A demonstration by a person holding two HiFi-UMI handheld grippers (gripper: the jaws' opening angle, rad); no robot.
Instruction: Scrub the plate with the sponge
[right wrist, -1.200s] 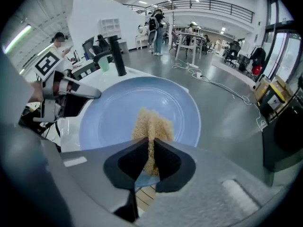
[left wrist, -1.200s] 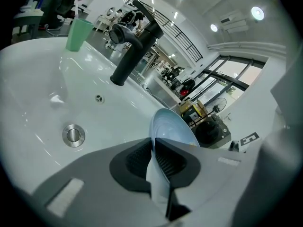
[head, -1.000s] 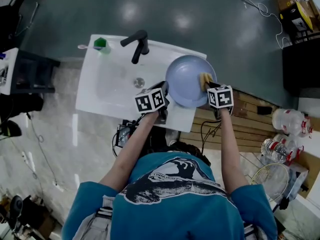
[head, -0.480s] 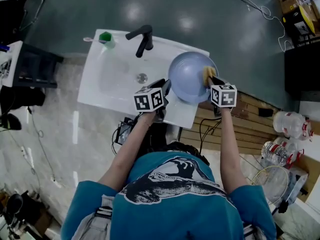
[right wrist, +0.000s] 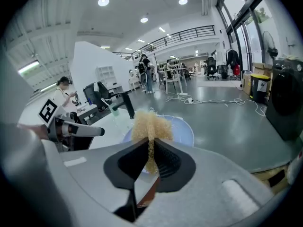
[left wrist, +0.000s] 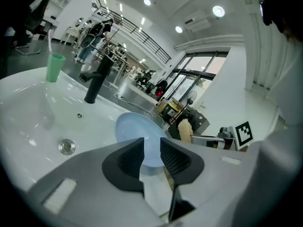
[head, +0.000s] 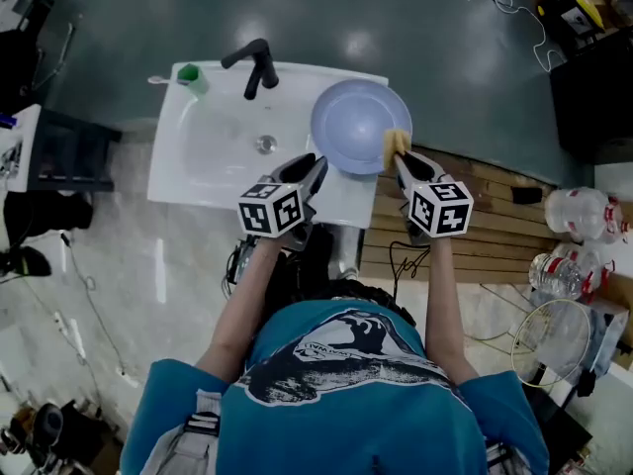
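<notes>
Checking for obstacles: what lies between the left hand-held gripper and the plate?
Only bare white sink top separates the left hand-held gripper from the blue plate; the head view shows it.

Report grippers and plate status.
Left gripper open, clear of plate. Right gripper shut on sponge, at plate's rim. Plate on sink ledge. Nothing obstructing.

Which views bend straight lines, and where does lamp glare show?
Left gripper view and right gripper view: strong fisheye, dark vignetted corners, ceiling lines curved. Head view: two pale lamp reflections on the glossy dark floor beyond the sink.
</notes>
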